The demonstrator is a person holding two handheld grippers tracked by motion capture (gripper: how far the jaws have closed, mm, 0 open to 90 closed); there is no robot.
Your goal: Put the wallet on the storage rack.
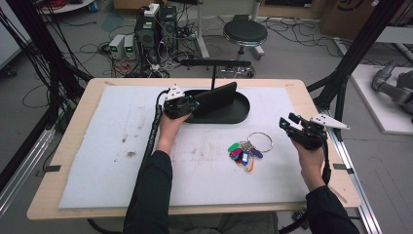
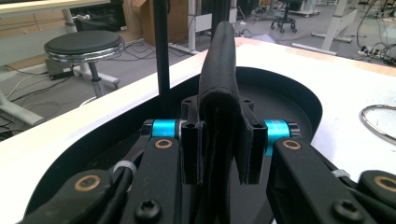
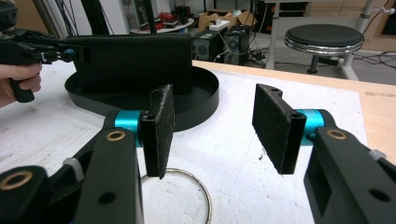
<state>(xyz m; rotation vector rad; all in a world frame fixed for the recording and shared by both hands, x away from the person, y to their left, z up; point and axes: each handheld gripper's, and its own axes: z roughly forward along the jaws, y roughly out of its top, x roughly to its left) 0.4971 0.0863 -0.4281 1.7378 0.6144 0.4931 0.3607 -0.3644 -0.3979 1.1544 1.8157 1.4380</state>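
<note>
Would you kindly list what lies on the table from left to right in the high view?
Left tongs gripping a black wallet → black oval tray → coloured key tags → metal key ring → right tongs.

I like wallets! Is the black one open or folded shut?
Folded shut: the left gripper pinches both halves of the black wallet together.

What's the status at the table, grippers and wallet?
Left gripper shut on black wallet, over black tray. Right gripper open, empty. Key ring clear.
</note>
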